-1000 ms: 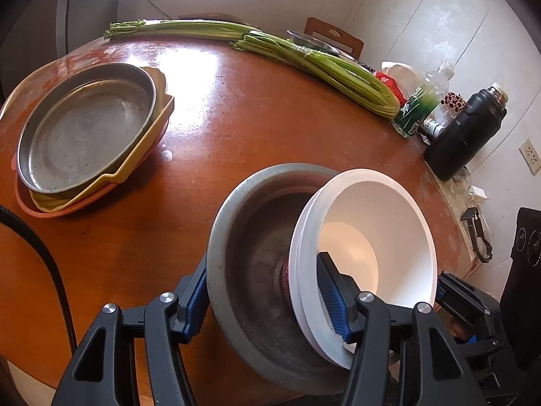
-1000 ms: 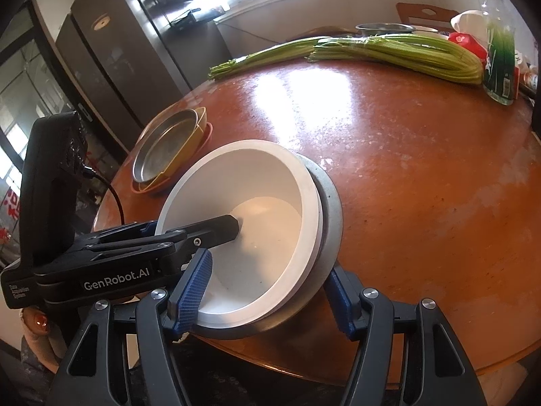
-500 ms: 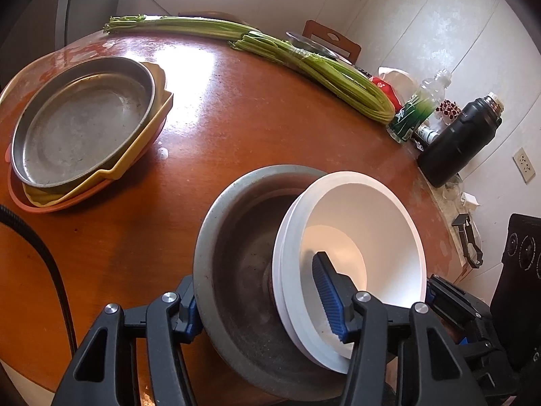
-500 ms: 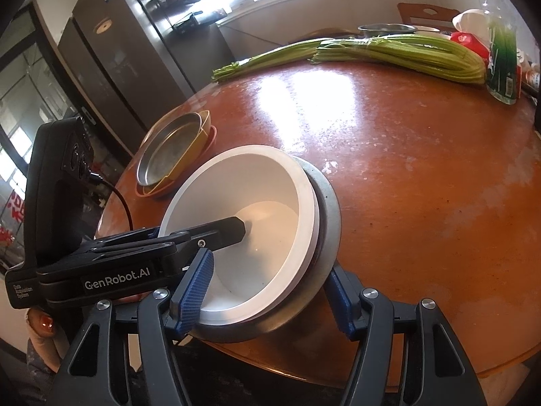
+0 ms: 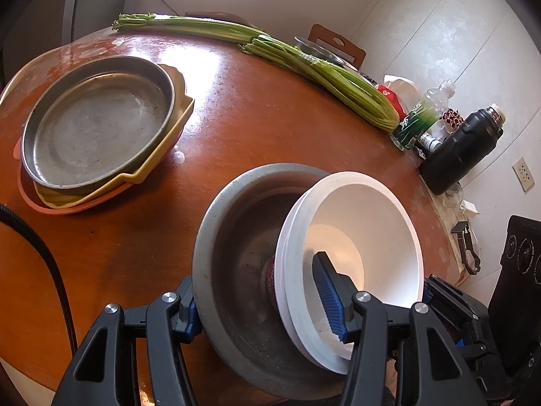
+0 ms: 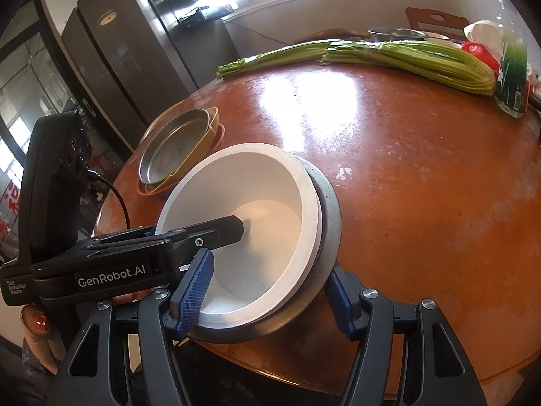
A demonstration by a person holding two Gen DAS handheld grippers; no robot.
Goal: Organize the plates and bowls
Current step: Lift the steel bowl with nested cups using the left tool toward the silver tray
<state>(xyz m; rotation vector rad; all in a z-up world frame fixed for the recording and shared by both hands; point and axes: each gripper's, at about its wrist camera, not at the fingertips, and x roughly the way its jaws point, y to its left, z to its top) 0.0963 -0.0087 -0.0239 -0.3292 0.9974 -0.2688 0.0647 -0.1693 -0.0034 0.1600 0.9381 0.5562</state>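
A stack of white bowls [image 5: 365, 223] sits tilted inside a grey metal bowl [image 5: 236, 237] at the table's near edge. My left gripper [image 5: 257, 301] is shut on this stack, one finger outside the grey wall and the other inside the top white bowl. From the other side my right gripper [image 6: 267, 296] is shut on the same stack: its left pad is inside the white bowl [image 6: 257, 203], its right pad outside the grey bowl [image 6: 329, 203]. To the left lies a plate stack [image 5: 94, 128]: a metal pan on a yellow dish on an orange plate.
Long celery bunches [image 5: 324, 71] lie across the far side of the round brown table [image 5: 257, 125]. A green bottle [image 5: 416, 121] and a black flask [image 5: 460, 149] stand at the right edge. A metal dish [image 6: 395, 32] and a chair are beyond; a black cable [image 5: 44, 257] runs at the left.
The left gripper's outer pad has drawn in against the grey bowl's wall. The bowl stack and both hands have hardly shifted.
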